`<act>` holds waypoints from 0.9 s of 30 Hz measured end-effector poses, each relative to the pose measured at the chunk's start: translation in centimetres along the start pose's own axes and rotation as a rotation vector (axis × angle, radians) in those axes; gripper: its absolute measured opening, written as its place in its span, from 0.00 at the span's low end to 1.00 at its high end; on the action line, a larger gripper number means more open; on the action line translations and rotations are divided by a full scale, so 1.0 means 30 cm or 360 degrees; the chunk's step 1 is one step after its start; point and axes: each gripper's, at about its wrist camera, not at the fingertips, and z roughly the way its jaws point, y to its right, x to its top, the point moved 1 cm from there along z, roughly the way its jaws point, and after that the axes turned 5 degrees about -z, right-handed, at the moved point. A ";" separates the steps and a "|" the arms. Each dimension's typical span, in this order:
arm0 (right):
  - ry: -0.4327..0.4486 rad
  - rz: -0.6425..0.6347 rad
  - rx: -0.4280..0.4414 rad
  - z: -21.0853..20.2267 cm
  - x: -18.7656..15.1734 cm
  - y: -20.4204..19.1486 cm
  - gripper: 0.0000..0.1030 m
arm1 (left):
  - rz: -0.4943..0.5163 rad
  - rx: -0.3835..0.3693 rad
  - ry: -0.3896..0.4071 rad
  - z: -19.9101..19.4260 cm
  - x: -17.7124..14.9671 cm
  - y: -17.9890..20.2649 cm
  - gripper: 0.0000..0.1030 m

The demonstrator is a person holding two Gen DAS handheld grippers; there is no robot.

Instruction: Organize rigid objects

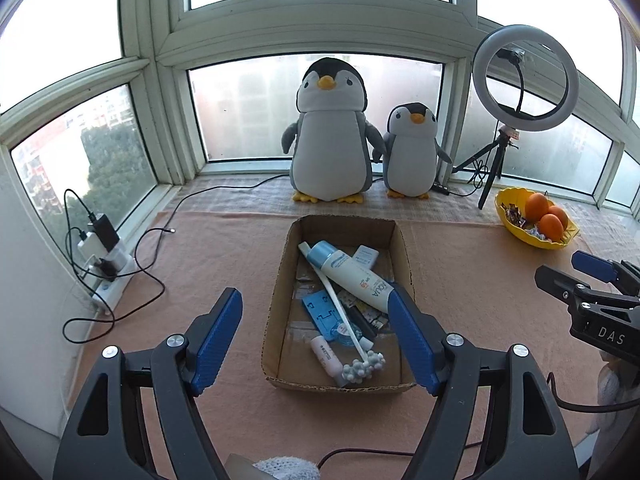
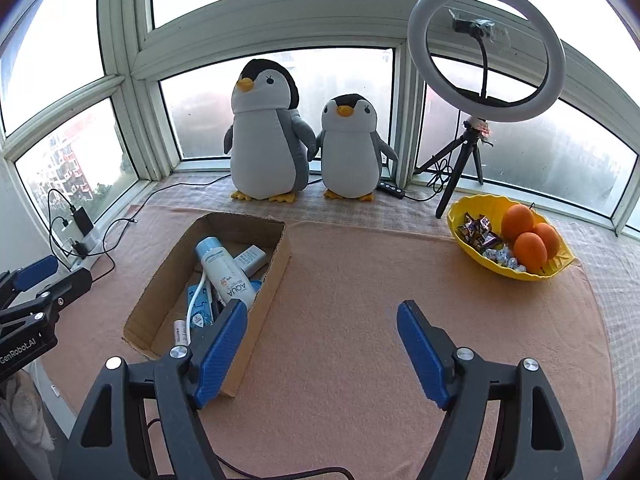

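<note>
The left gripper [image 1: 316, 320] hangs above the near end of the cardboard box [image 1: 276, 316], its blue pads spread wide with nothing between them. The right gripper [image 2: 322, 332] is likewise parted and empty, poised over the bare pink cloth [image 2: 360, 280] just to the right of the box; its left pad overlaps the box's near right wall in the right wrist view.

All the task's items lie inside the box. At the near end sits a white massage roller [image 1: 362, 366] with knobbly balls, its long handle running diagonally toward the far left corner. Beside it lies a small white tube [image 1: 326, 358]. In the middle are a blue plastic stand [image 1: 320, 312] and some small printed packets [image 1: 372, 314]. Across the far half lies a white AQUA sunscreen bottle [image 1: 352, 272] with a blue cap, tilted, resting on top of the handle. A small white box [image 1: 365, 257] sits by the far right corner.

Well to the right, a yellow bowl [image 2: 464, 216] holds three oranges [image 2: 528, 240] and wrapped sweets [image 2: 478, 232]. A power strip [image 1: 108, 276] with chargers and cables lies at the left edge by the window.

Farthest back, on the sill, stand a large plush penguin [image 1: 330, 136] and a small plush penguin [image 1: 412, 148], touching side by side, with a ring light [image 1: 526, 76] on a tripod to their right
</note>
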 end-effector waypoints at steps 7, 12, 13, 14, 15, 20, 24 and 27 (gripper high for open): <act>-0.0011 0.0027 0.0008 -0.001 -0.018 0.006 0.72 | 0.0003 -0.0013 -0.0011 -0.004 -0.006 0.010 0.73; -0.0003 0.0018 0.0005 -0.006 -0.015 -0.001 0.72 | -0.0001 -0.0011 -0.0006 -0.006 -0.006 0.007 0.74; -0.0002 0.0016 0.0006 -0.006 -0.014 -0.003 0.72 | -0.0003 -0.0011 -0.0006 -0.006 -0.007 0.006 0.74; -0.0001 0.0014 0.0005 -0.006 -0.014 -0.004 0.72 | -0.0005 -0.0011 -0.0007 -0.005 -0.006 0.007 0.74; -0.0001 0.0013 0.0005 -0.007 -0.014 -0.005 0.72 | -0.0007 -0.0011 -0.0007 -0.005 -0.007 0.006 0.74; -0.0007 0.0014 0.0011 -0.007 -0.016 -0.008 0.72 | -0.0012 -0.0014 -0.0008 -0.006 -0.007 0.006 0.74; -0.0010 0.0013 0.0012 -0.005 -0.016 -0.011 0.72 | -0.0018 -0.0015 -0.0010 -0.006 -0.008 0.004 0.74; -0.0018 0.0017 0.0014 -0.004 -0.018 -0.012 0.72 | -0.0021 -0.0013 -0.0009 -0.006 -0.006 0.003 0.74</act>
